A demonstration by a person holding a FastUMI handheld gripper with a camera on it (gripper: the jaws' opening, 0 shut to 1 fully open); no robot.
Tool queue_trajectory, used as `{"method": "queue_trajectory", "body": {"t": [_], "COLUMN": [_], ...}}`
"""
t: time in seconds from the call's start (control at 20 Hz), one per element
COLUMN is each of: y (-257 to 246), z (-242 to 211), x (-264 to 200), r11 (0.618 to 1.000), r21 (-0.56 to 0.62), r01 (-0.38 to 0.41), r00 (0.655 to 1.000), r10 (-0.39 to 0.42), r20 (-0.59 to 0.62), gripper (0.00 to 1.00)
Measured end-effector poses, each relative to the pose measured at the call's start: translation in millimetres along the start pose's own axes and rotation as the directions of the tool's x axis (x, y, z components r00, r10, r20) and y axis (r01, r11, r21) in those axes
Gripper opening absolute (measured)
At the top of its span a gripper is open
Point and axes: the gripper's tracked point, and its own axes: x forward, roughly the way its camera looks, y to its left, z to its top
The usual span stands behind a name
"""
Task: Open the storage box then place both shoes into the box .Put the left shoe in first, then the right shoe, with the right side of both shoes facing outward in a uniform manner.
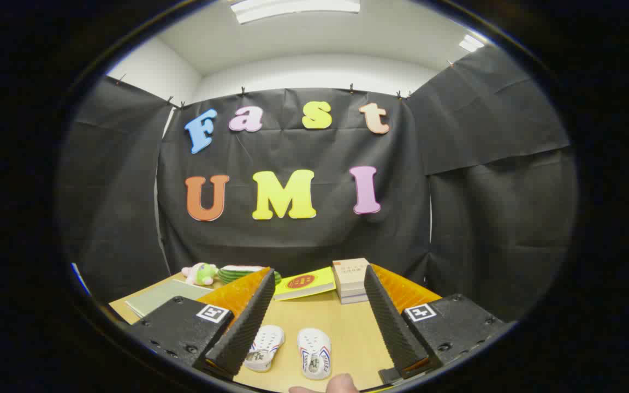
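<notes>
Gripper view: looks forward over a desk (347, 333) toward the black cloth wall.
Gripper (322, 322): fingers spread wide apart, holding nothing; each finger bears a square marker on its base.
Shoes: two small white shoes with striped sides, lying on the desk between the fingers, side by side and apart from each other.
Left-hand shoe (264, 347): close beside the left finger, partly hidden by its tip.
Right-hand shoe (315, 352): about midway between the fingers.
Fingertip (342, 384): a person's, at the desk's near edge, just below the right-hand shoe.
Yellow book (304, 283): flat on the desk, beyond the fingers.
Book stack (350, 279): just right of the yellow book.
Plush toy (201, 273): far side of the desk, beyond the left finger.
Green striped thing (238, 272): beside the toy; kind unclear.
Grey-green sheet (159, 296): flat, near the toy.
</notes>
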Motion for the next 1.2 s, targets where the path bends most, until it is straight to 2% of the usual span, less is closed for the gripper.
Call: {"method": "queue_trajectory", "body": {"t": [1.05,1.2], "y": [14,25], "z": [-6,-16], "x": [2,7], "r11": [0.999,0.997], "r21": [-0.025,-0.022], "r01": [-0.03,-0.075], "r00": [0.999,0.997], "r10": [0.03,0.074], "r20": [-0.011,-0.037], "gripper": [1.0,1.0]}}
